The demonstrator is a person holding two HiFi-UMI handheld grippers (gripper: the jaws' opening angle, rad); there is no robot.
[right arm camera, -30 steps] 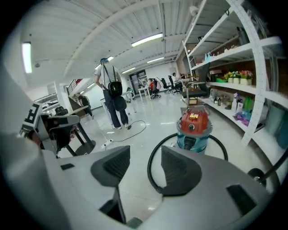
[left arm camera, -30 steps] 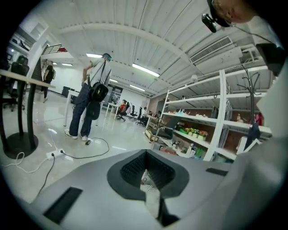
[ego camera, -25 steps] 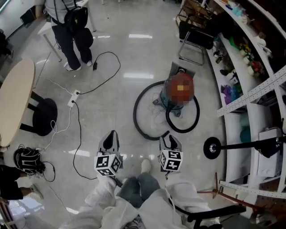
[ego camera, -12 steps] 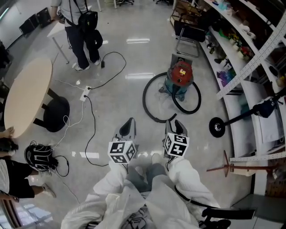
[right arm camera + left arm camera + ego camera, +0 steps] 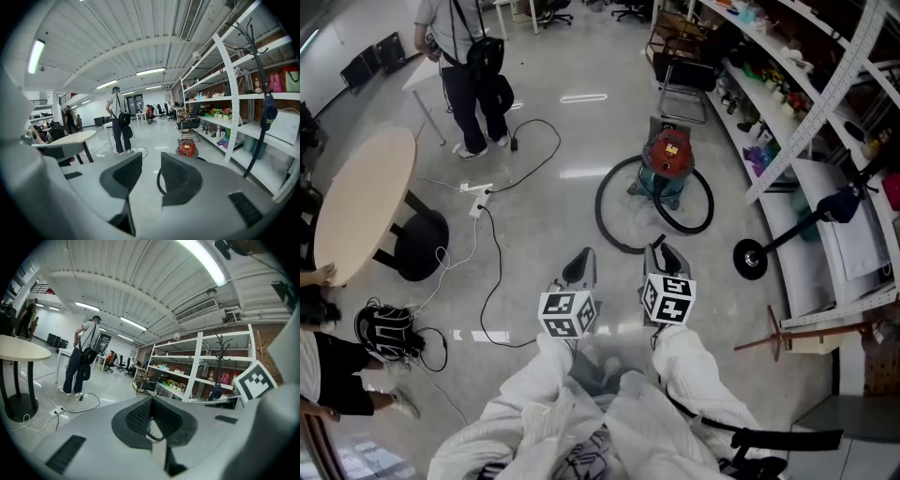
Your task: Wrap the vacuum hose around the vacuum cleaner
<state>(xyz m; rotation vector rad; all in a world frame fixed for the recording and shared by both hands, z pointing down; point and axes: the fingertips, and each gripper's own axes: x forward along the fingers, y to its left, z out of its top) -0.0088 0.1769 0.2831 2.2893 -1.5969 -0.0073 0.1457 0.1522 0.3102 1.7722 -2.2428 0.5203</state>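
Two empty grippers: left gripper [image 5: 581, 262] jaws pressed together, right gripper [image 5: 662, 255] jaws apart, just narrowing on nothing. Well ahead of both jaws stands the vacuum cleaner [image 5: 668, 161], its vacuum hose [image 5: 607, 223] looped round it on the floor. Both hands have drawn back, so wrapping looks finished.

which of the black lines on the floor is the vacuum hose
The thick black hose looped in a wide ring at the red-topped vacuum cleaner. The other black cables are thinner and lie further left, by the white power strip.
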